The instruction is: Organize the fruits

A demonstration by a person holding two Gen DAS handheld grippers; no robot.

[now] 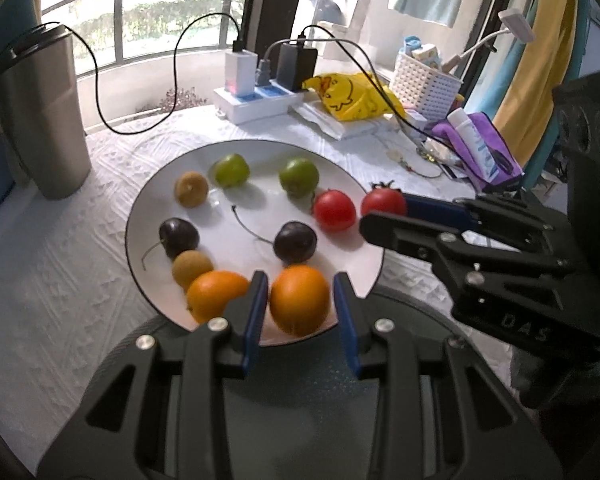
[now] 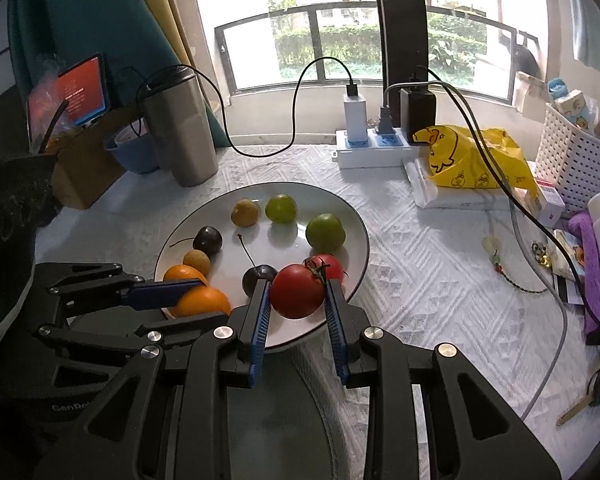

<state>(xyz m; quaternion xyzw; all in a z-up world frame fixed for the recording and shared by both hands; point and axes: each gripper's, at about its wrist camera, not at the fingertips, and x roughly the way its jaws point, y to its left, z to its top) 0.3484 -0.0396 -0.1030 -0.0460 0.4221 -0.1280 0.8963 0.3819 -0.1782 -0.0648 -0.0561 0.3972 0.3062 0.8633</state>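
Note:
A white plate [image 1: 260, 160] [image 2: 356, 224] holds two green fruits, two brown fruits, two dark cherries, two oranges and two red tomatoes. My left gripper [image 1: 300, 300] brackets an orange [image 1: 299, 299] at the plate's near rim; its pads stand slightly off the skin, so it looks open. A second orange [image 1: 216, 294] lies just left. My right gripper [image 2: 298, 300] is shut on a red tomato [image 2: 298, 290] [image 1: 383, 202] over the plate's right rim, beside the other tomato [image 1: 335, 211].
A steel tumbler [image 1: 40, 116] stands left of the plate. A power strip with chargers [image 1: 260, 92], a yellow duck bag [image 1: 352, 94], a white basket [image 1: 426, 80] and small clutter [image 2: 580, 240] crowd the back and right. Cables trail across the white cloth.

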